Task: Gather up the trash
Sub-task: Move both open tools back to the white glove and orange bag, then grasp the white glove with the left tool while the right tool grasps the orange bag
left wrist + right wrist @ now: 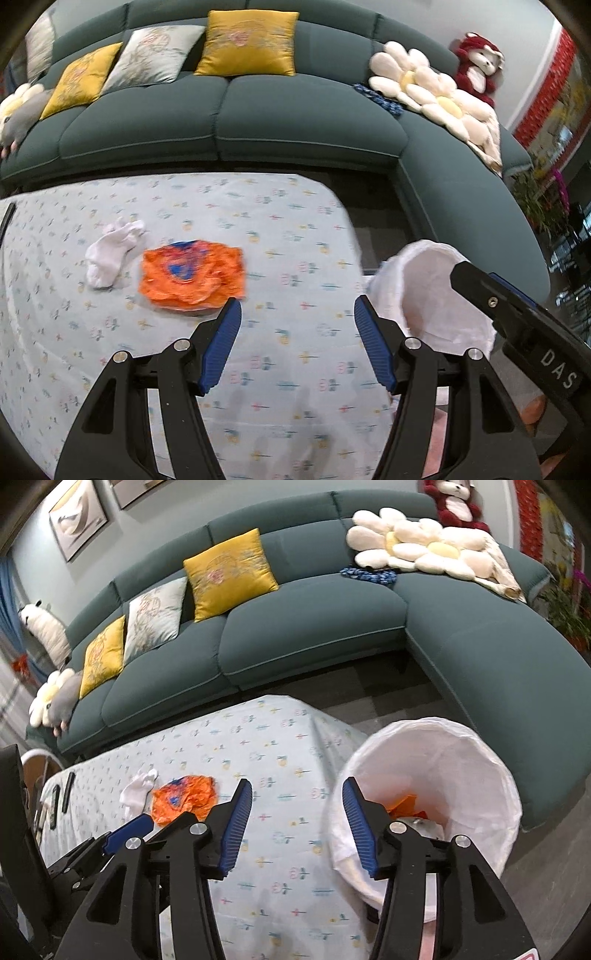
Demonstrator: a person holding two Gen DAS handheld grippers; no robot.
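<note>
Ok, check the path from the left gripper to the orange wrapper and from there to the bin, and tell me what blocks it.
Nothing visible blocks it. The left gripper is open, with only bare tablecloth before the orange wrapper. The white tissue lies beyond. The bin stands open off the table's right edge.

Left gripper (297,308) jaws spread wide, nothing between them. Right gripper (297,790) likewise spread and empty. Both point forward, side by side, fingers level.

Even, soft indoor light fills both views, casting faint shadows on the worktop (295,236). Fisheye distortion bends the sofa (314,635); dark vignetting rims each picture, with slight blur.
</note>
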